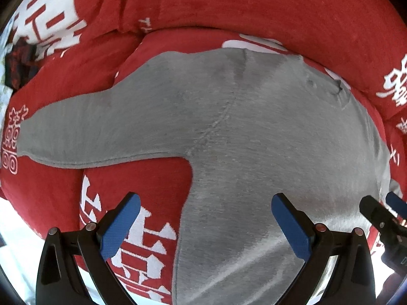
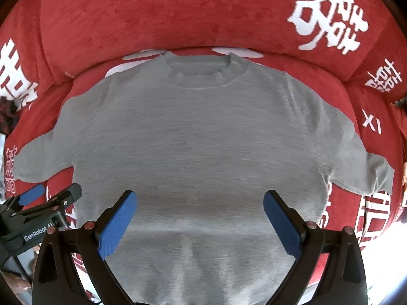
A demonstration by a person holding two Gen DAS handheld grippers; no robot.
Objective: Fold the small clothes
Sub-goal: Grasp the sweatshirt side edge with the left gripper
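You're hovering both grippers over a small grey knit short-sleeved top that's lying flat, front up, on a red plush sofa cover w/ white characters. Its long axis is running straight away from you: round collar at the far end by the backrest, hem nearest you and passing under both tools. Your right gripper is sitting roughly on the centre line above the lower body, blue-padded jaws spread wide, nothing between them. Your left gripper is also spread wide & empty, but it's straddling the garment's left side edge, one finger over bare red cover, the other over grey cloth. The left sleeve is sticking out sideways, further out & ahead of that tool. The right sleeve is mirroring it on the other side, well off from the right gripper's jaws. So, as a judgement: the left hand is much nearer a sleeve/side edge than the right is, and the first fold prob runs inward across the long axis.
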